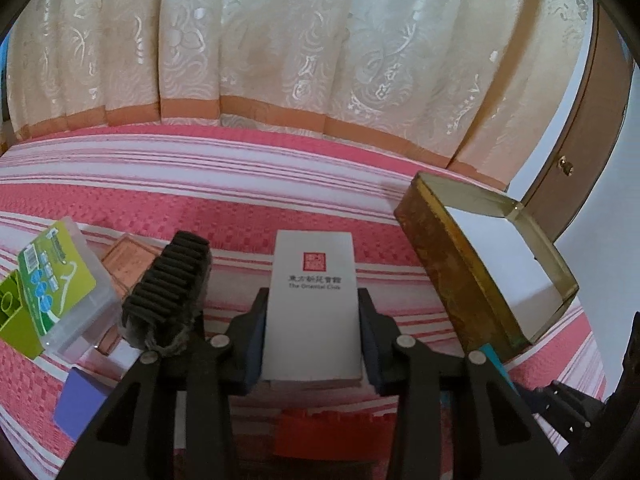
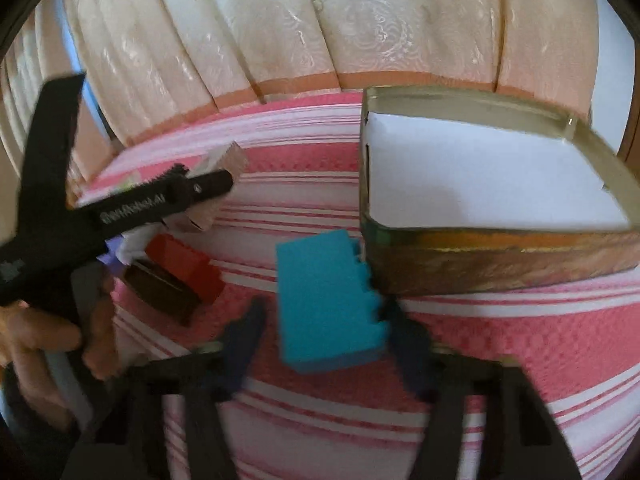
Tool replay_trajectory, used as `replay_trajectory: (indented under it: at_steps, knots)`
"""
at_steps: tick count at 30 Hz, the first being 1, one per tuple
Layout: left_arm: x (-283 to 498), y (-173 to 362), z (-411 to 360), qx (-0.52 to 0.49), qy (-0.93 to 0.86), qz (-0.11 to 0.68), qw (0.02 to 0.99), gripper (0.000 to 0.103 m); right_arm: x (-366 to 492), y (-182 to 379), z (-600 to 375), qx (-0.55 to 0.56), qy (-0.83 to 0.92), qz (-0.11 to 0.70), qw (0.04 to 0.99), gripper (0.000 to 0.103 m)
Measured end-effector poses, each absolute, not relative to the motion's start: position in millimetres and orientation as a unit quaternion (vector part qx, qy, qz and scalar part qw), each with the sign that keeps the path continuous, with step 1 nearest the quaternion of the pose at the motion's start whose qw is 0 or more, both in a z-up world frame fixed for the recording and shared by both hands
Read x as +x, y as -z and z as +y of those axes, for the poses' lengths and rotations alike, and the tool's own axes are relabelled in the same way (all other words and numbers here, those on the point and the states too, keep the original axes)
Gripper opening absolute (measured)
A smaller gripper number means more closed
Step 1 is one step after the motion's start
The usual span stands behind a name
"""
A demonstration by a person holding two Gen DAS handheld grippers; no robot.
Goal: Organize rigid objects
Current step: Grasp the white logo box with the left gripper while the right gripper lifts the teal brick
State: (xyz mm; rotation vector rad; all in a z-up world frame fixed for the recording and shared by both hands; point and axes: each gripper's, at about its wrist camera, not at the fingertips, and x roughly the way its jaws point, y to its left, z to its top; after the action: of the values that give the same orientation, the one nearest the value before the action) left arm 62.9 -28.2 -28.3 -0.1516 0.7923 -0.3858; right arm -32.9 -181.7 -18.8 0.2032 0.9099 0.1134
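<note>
We find the left gripper [image 1: 313,332] clamped on a white card box [image 1: 314,304], its 2 pads pressed against the box's long sides. The box carries a red seal and dark printed text, and it is held above the pink striped bedcover [image 1: 240,208]. Below it lies a red toothed block [image 1: 332,436].

We find the right gripper [image 2: 326,334] with its jaws apart, 1 on each side of a blue toothed block [image 2: 326,304]; motion blur keeps us from telling whether the fingers touch it. The block lies on the bedcover, its notched edge just beside the open tin [image 2: 496,256].

The tin is gold-rimmed with a patterned brown wall and a white lining, with nothing visible inside.

To the left of the held box we see a black ribbed block [image 1: 168,280], a clear plastic case with a green label [image 1: 60,284], a purple block [image 1: 80,404] and a copper-coloured flat piece [image 1: 128,260], all close together.

Farther back, bare striped bedcover runs to the cream curtain [image 1: 280,40].
</note>
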Motion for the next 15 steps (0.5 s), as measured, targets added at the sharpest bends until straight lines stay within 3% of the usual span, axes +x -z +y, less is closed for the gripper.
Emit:
replay_trajectory:
  at_steps: [7, 15]
  knots:
    - [53.3, 15.1, -21.9, -0.097, 0.205, 0.347, 0.91, 0.04, -43.5, 11.2, -192.1, 0.142, -0.095, 0.415, 0.893, 0.045]
    - [42.5, 0.1, -26.7, -0.099, 0.214, 0.305, 0.923, 0.04, -57.9, -32.3, -212.0, 0.172, -0.115, 0.319, 0.925, 0.045]
